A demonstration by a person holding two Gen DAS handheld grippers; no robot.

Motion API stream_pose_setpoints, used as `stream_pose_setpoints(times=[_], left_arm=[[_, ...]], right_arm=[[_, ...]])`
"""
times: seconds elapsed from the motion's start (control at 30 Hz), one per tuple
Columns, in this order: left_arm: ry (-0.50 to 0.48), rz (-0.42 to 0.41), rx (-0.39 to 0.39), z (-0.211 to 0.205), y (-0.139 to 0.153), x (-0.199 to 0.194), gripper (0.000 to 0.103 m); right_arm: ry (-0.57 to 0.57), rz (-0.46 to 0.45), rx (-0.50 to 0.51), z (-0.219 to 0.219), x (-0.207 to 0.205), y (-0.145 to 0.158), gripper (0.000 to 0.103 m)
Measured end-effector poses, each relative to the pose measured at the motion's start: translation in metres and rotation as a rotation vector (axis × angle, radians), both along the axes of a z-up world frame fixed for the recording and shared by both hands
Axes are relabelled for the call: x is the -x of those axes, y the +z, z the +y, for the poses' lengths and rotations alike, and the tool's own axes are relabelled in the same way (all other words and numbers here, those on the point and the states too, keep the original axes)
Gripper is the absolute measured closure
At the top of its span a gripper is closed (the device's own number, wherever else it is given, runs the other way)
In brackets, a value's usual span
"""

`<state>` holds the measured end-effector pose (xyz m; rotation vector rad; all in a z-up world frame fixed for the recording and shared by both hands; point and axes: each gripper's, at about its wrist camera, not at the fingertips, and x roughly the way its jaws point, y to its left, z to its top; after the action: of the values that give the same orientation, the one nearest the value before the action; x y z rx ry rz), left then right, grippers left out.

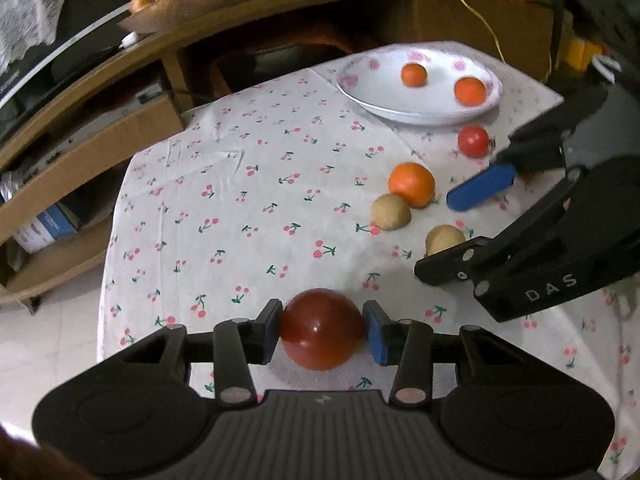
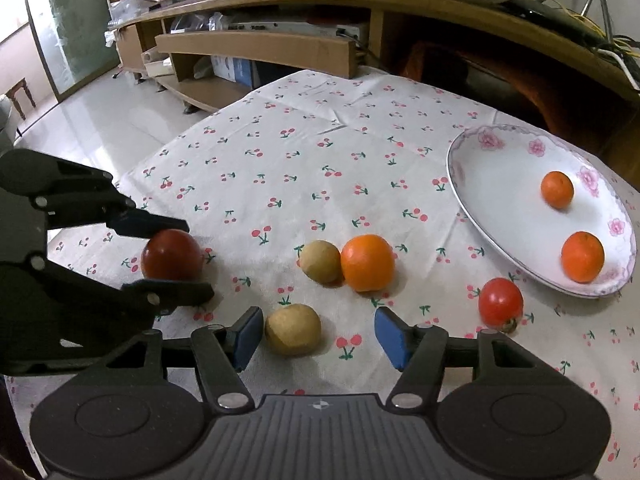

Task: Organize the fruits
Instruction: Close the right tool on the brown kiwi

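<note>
Left wrist view: a dark red tomato (image 1: 320,328) sits on the tablecloth (image 1: 240,200) between the left gripper (image 1: 322,330) pads.

The left pad touches the tomato; the right pad stands just clear, so the jaws are slightly apart around it, not clamped. The right gripper (image 2: 316,334) is open wider, a brown round fruit (image 2: 293,330) between its pads, nearer the left one, grip not made. The plate (image 2: 500,168) holds two small oranges (image 2: 557,189).
</note>
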<state>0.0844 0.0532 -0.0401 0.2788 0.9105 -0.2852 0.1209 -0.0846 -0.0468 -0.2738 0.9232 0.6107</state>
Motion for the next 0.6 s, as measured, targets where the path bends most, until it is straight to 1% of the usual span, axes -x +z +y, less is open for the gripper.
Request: stream_pose_setpoints(times=[0.03,0.07,0.1,0.13,0.17,0.23,0.4,0.47,0.6], left_arm=[[0.005,0.003,0.005,0.001,0.000,0.000,0.054],[0.005,0.004,0.005,0.001,0.001,0.002,0.054],[0.008,0.001,0.004,0.001,0.001,0.003,0.055],[0.010,-0.001,0.003,0.001,0.001,0.004,0.055],[0.010,-0.004,-0.001,0.000,0.001,0.004,0.056],[0.009,-0.005,-0.008,-0.002,0.001,0.005,0.057],[-0.007,0.002,-0.001,-0.008,0.003,0.006,0.057],[-0.021,0.010,0.020,-0.013,0.004,0.004,0.057],[-0.064,0.011,0.034,-0.030,0.007,-0.002,0.057]], right_arm=[[0.000,-0.004,0.003,0.000,0.000,0.000,0.048],[0.001,-0.005,0.003,0.000,0.001,0.001,0.053],[0.004,-0.007,0.003,-0.001,0.002,0.001,0.056],[0.003,-0.009,0.003,-0.001,0.002,0.002,0.063],[0.001,-0.009,0.003,-0.002,0.002,0.002,0.067],[-0.007,-0.007,-0.001,-0.004,-0.001,0.002,0.074],[-0.021,-0.009,0.001,-0.010,-0.001,0.003,0.074],[-0.026,-0.009,0.003,-0.014,0.000,0.005,0.074],[-0.063,-0.015,0.011,-0.028,-0.001,0.010,0.074]])
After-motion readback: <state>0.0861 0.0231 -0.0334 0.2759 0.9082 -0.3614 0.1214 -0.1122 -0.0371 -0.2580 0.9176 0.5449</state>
